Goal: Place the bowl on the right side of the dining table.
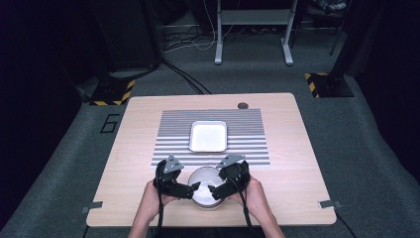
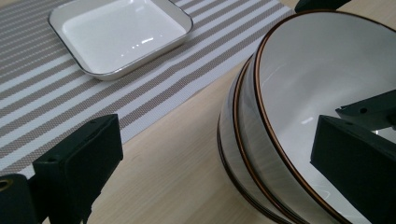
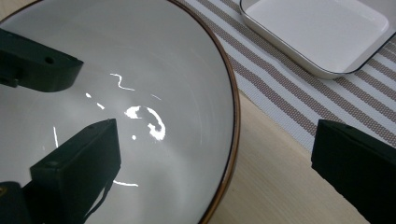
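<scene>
Both tongs gape wide across the rim of the top bowl (image 1: 206,192) — left gripper (image 1: 192,189) at nine o'clock, right gripper (image 1: 216,191) at three. Best pinch evenly, then lift straight so the bowl beneath stays put.

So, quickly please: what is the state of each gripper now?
Left gripper: open, jaws astride the rim of the stacked white brown-rimmed bowls.
Right gripper: open, astride the opposite rim.

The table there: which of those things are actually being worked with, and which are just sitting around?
In use:
stacked bowls
left gripper, jaws astride the rim
right gripper, likewise

Sitting by:
square tray
striped mat
</scene>
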A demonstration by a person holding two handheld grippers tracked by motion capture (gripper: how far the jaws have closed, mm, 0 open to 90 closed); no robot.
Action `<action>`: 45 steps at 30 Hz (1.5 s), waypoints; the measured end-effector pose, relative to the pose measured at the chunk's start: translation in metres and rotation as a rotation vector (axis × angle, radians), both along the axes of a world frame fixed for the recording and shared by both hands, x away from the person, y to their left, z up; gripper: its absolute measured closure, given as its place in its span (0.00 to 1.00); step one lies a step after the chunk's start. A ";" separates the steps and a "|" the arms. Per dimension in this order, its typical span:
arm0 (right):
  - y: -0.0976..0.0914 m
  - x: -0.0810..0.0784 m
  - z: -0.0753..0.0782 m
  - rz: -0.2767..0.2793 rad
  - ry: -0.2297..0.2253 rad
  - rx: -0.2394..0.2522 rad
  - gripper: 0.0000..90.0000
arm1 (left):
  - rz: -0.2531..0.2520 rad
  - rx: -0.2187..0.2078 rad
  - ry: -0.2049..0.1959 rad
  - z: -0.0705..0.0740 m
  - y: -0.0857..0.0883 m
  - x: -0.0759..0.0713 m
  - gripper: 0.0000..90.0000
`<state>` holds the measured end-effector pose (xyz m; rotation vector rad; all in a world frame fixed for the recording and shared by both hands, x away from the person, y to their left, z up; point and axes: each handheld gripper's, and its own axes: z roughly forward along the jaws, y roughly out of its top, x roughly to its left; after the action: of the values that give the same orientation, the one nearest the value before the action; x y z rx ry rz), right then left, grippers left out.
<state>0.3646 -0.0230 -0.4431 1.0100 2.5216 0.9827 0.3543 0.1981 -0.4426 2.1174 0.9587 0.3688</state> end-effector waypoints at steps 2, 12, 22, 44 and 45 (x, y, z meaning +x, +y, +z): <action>0.002 0.001 -0.002 0.004 0.009 -0.005 0.02 | -0.018 0.014 0.017 -0.002 -0.002 0.002 0.04; -0.002 0.004 -0.003 -0.010 0.043 -0.010 0.26 | -0.094 -0.013 0.058 -0.007 -0.013 0.003 0.35; -0.001 0.008 0.002 -0.012 0.034 -0.041 0.49 | -0.063 0.051 0.034 -0.002 -0.018 0.000 0.60; 0.007 -0.013 0.006 -0.034 -0.163 -0.052 0.85 | -0.015 0.135 -0.105 0.002 -0.027 -0.011 0.82; 0.006 -0.013 0.007 -0.025 -0.186 -0.050 0.87 | -0.011 0.139 -0.117 0.002 -0.028 -0.012 0.82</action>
<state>0.3513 -0.0172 -0.4362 0.8893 2.3642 0.9543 0.3423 0.1706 -0.4404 2.1981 0.8750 0.5623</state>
